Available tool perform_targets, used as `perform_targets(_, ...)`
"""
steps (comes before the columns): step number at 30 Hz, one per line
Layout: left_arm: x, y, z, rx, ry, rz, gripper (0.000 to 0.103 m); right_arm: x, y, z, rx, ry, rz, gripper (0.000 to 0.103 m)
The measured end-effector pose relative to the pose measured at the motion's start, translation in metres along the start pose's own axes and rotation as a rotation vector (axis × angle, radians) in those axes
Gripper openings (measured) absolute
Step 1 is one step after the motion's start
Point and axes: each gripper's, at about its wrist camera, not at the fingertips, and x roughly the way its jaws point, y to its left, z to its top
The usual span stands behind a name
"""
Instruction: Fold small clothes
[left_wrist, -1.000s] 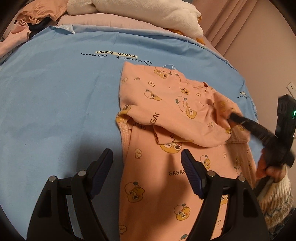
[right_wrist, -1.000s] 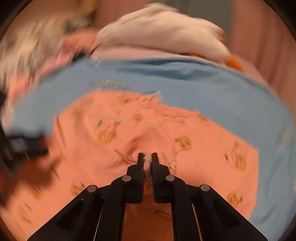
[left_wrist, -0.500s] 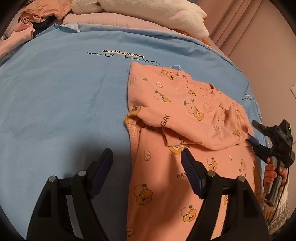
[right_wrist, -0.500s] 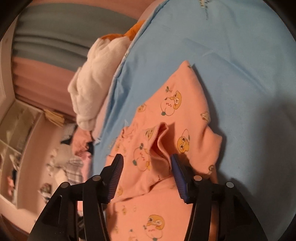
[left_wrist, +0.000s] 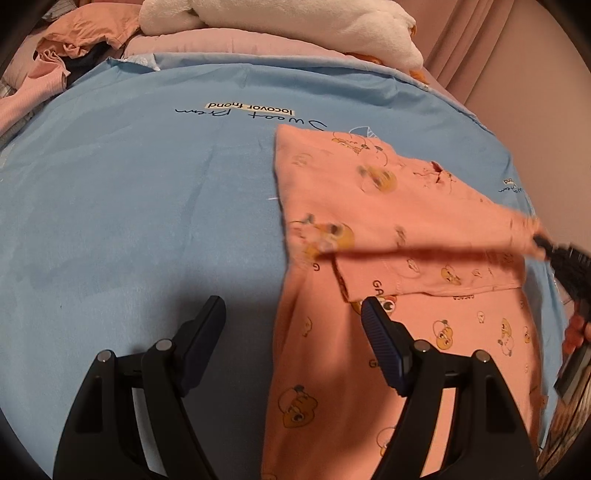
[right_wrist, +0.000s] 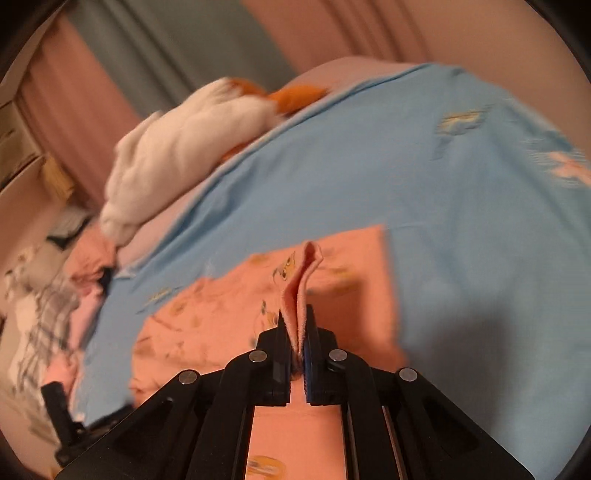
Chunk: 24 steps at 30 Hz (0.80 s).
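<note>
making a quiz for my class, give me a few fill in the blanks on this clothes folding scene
1. The right gripper is shut on the ____ garment.
2. The garment lies on a ____ sheet.
3. The left gripper has its jaws ____.

Missing words: pink; blue; open

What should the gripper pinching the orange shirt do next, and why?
Probably pull the pinched edge a little further out to flatten the fold. The right hand-held gripper is shut on the orange shirt, and the folded flap looks taut but lifted off the blue sheet. The left hand-held gripper hangs open.
</note>
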Motion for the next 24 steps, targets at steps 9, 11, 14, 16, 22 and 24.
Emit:
perform_targets(9,-0.009,0.004,0.001,-0.014,0.006,0.011,0.075,0.023,-0.020,-0.023,0.019,0.143,0.003,0.018)
perform_targets(11,-0.021,0.004,0.005,-0.014,-0.018,-0.037,0.074,0.019,-0.018,-0.021,0.009,0.125,0.005,0.023)
perform_targets(14,-0.027,-0.004,0.011,0.026,-0.036,-0.074,0.068,0.019,-0.007,-0.023,0.000,0.100,-0.006,0.023)
perform_targets(16,-0.024,-0.013,0.013,0.099,-0.049,-0.024,0.057,0.017,0.002,-0.021,-0.005,0.082,-0.006,0.023)
perform_targets(22,0.004,-0.010,0.018,0.214,-0.002,0.074,0.051,0.016,0.012,-0.018,-0.053,0.073,-0.008,0.023)
perform_targets(24,0.017,-0.007,0.020,0.243,0.006,0.126,0.053,0.018,0.013,-0.018,-0.057,0.075,-0.010,0.023)
